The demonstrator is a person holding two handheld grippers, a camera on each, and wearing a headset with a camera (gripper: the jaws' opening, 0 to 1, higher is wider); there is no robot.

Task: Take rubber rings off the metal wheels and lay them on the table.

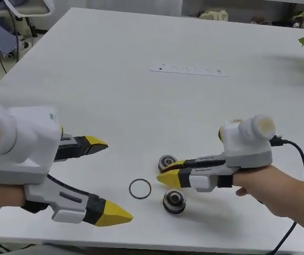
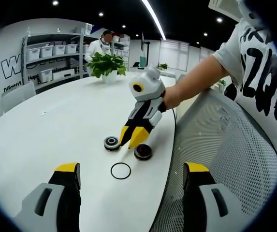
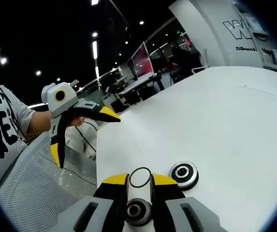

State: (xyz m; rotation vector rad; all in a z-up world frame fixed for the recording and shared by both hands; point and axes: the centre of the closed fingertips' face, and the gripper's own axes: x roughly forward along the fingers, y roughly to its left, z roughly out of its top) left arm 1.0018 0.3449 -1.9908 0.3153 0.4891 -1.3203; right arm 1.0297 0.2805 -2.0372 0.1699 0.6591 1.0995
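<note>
A black rubber ring (image 1: 140, 188) lies flat near the table's (image 1: 141, 101) near edge, just beside two metal wheels (image 1: 174, 201). The right gripper (image 1: 159, 179) points between the wheels, its jaws nearly together and empty. The left gripper (image 1: 105, 179) is spread wide and empty. A power strip (image 1: 189, 69) lies toward the far edge. The wall lettering (image 2: 10, 67) starts with W.

Bare table (image 1: 114, 79) w/ free approach; only obstacles: power strip (image 1: 189, 70) far side, ring (image 1: 140, 188), wheels (image 1: 174, 201) nr front.
</note>
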